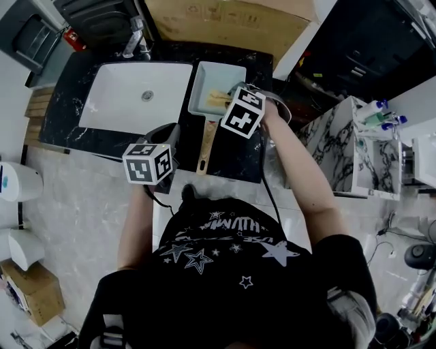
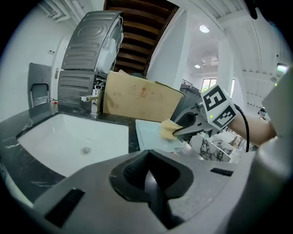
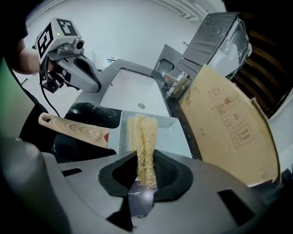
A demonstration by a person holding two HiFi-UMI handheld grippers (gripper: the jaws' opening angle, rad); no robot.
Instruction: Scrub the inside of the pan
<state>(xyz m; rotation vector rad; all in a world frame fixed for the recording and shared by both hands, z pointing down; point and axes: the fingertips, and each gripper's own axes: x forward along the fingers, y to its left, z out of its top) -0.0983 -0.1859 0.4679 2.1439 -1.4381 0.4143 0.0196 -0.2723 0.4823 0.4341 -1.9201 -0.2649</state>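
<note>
A square pale green pan (image 1: 216, 88) with a wooden handle (image 1: 206, 144) lies on the black counter, right of the sink. My right gripper (image 1: 227, 102) is shut on a yellow loofah sponge (image 1: 219, 99) and holds it over the pan's inside. In the right gripper view the sponge (image 3: 143, 139) sticks out from the jaws above the pan (image 3: 167, 132), with the handle (image 3: 73, 130) at the left. I cannot tell whether the sponge touches the pan. My left gripper (image 1: 171, 133) hovers shut and empty at the counter's front edge, left of the handle; its own view shows the pan (image 2: 151, 135).
A white sink (image 1: 129, 95) with a faucet (image 1: 136, 37) fills the counter's left half. A cardboard box (image 1: 225, 20) stands behind the pan. A marble-patterned rack (image 1: 344, 140) with bottles is at the right. A grey appliance (image 2: 89, 50) rises behind the sink.
</note>
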